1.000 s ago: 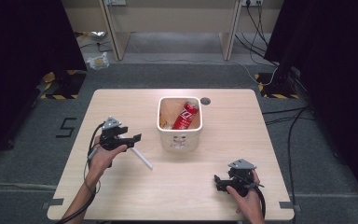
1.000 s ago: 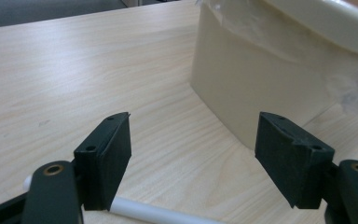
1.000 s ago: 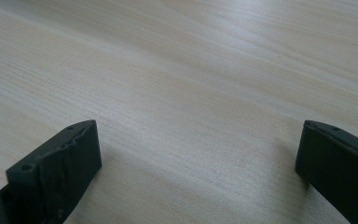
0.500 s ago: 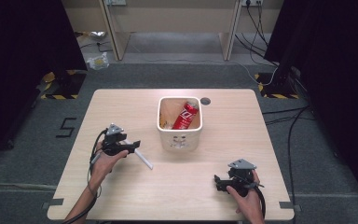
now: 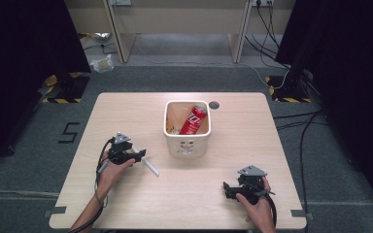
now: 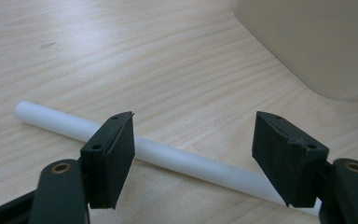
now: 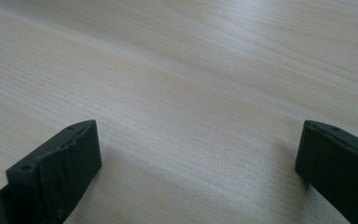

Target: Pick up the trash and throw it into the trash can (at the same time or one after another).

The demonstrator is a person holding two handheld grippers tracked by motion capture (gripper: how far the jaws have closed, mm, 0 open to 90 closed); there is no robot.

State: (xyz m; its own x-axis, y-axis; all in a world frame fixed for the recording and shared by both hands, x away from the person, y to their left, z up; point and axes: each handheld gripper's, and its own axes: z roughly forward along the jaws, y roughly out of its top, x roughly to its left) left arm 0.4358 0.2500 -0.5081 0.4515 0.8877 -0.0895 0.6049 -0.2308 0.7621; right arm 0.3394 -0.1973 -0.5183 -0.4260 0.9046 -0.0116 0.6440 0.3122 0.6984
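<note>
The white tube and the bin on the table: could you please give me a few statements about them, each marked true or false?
1. The white tube lies flat on the table. True.
2. The left gripper is clamped shut on the tube. False: its jaws stand apart around it, having just been closing.
3. The white bin holds a red packet. True.
4. The right gripper holds the red packet. False: its jaws are open above bare wood.

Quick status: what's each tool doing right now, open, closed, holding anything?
Left tool: open, jaws just been closing, straddling the white tube lying on the table, not gripping it.
Right tool: open, nothing between its jaws.
</note>
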